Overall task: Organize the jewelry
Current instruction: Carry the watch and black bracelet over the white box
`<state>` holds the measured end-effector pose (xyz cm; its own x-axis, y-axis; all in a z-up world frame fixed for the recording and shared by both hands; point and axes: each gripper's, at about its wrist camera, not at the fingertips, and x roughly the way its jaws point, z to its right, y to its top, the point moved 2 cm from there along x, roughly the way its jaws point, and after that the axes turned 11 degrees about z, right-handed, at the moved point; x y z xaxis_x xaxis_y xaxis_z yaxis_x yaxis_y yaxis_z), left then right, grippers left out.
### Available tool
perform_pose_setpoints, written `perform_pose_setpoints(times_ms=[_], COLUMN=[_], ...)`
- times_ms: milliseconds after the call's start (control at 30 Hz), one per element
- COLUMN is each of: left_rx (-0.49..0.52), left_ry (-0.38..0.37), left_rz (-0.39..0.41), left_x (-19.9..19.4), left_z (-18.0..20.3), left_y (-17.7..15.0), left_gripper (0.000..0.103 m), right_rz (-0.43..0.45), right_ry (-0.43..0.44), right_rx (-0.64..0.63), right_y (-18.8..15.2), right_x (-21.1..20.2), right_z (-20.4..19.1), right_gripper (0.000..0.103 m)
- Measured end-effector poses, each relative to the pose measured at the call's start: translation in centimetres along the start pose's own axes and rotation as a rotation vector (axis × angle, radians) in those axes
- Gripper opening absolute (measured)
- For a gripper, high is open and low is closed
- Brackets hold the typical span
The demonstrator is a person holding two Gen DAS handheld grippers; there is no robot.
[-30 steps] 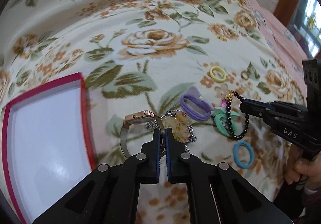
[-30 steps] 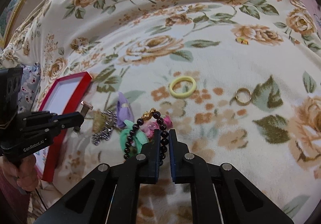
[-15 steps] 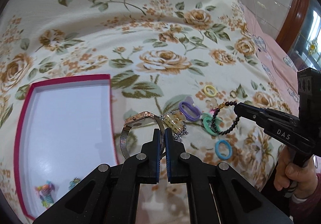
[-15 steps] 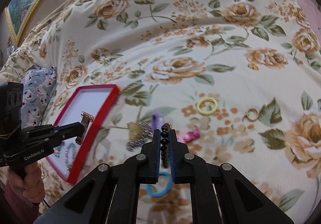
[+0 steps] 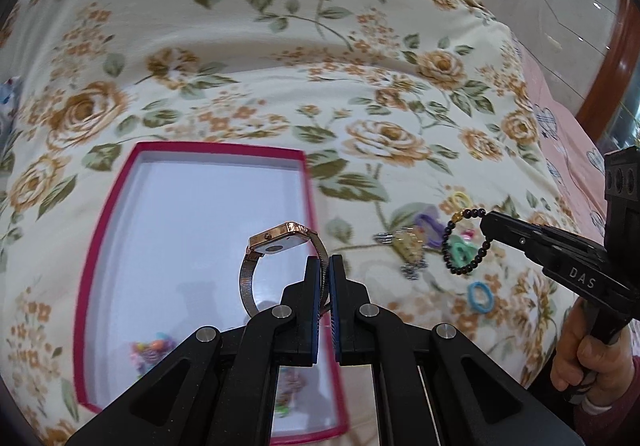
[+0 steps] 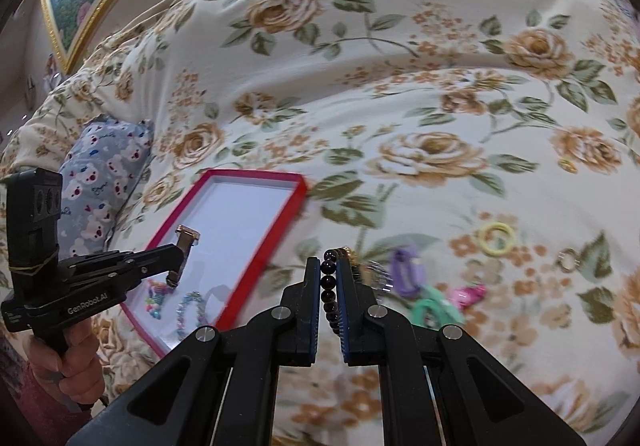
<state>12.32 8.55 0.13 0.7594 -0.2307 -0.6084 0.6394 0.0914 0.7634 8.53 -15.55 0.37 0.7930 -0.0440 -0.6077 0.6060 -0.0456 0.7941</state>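
Observation:
My left gripper (image 5: pixel 324 266) is shut on the mesh band of a rose-gold watch (image 5: pixel 280 242) and holds it above the red-rimmed white box (image 5: pixel 100 230). It also shows in the right wrist view (image 6: pixel 174 264) with the watch (image 6: pixel 187 236) over the box (image 6: pixel 256 266). My right gripper (image 6: pixel 329 274) is shut on a black bead bracelet (image 6: pixel 329 282), lifted above the bedspread. In the left wrist view the bracelet (image 5: pixel 460 268) hangs from the right gripper (image 5: pixel 486 224), to the right of the box.
Loose items lie on the floral bedspread: a yellow ring (image 6: pixel 497 239), purple tie (image 6: pixel 406 272), green tie (image 6: pixel 434 310), pink clip (image 6: pixel 468 292), blue ring (image 5: pixel 481 297), small metal ring (image 6: pixel 568 260), silver chain (image 5: pixel 410 250). Bead pieces (image 6: pixel 190 306) lie in the box. A blue pillow (image 6: pixel 104 166) sits left.
Both grippers have risen and moved left. The watch now hangs over the box instead of over the bedspread. The bead bracelet has come up off the pile.

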Motion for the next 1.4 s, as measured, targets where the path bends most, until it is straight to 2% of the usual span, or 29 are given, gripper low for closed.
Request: perform_pose_setpoints(times_ms=[400, 633, 767, 900, 1167, 1400], left_rx=[-0.037, -0.054, -0.062, -0.057, -0.037, -0.015], left_ry=[0.104, 0.174, 0.199, 0.215, 0.225, 0.233], left_rz=[-0.021, -0.058, -0.075, -0.085, -0.121, -0.135], left_x=[0.5, 1.7, 2.6, 3.4, 5.8, 6.8], left_z=[-4.2, -6.5, -7.5, -8.1, -8.4, -8.3], left_y=[0.4, -0.2, -0.4, -0.6, -1.3, -1.7], left_gripper=[0.003, 0.003, 0.003, 0.003, 0.002, 0.002], right_rz=[-0.039, -0.078, -0.112, -0.154, -0.222, -0.255], right_ry=[0.151, 0.253, 0.28, 0.272, 0.197, 0.181], right_rx=[-0.064, -0.08, -0.071, -0.052, -0.043, -0.071], right_y=[0.8, -0.1, -1.0, -2.1, -3.9, -4.9], right_x=[4.5, 6.9, 8.6, 10.3, 12.4, 13.2], right_z=[-7.0, -11.3, -12.4, -12.1, -9.9, -10.0], right_gripper=[0.007, 0.007, 0.007, 0.007, 0.007, 0.007])
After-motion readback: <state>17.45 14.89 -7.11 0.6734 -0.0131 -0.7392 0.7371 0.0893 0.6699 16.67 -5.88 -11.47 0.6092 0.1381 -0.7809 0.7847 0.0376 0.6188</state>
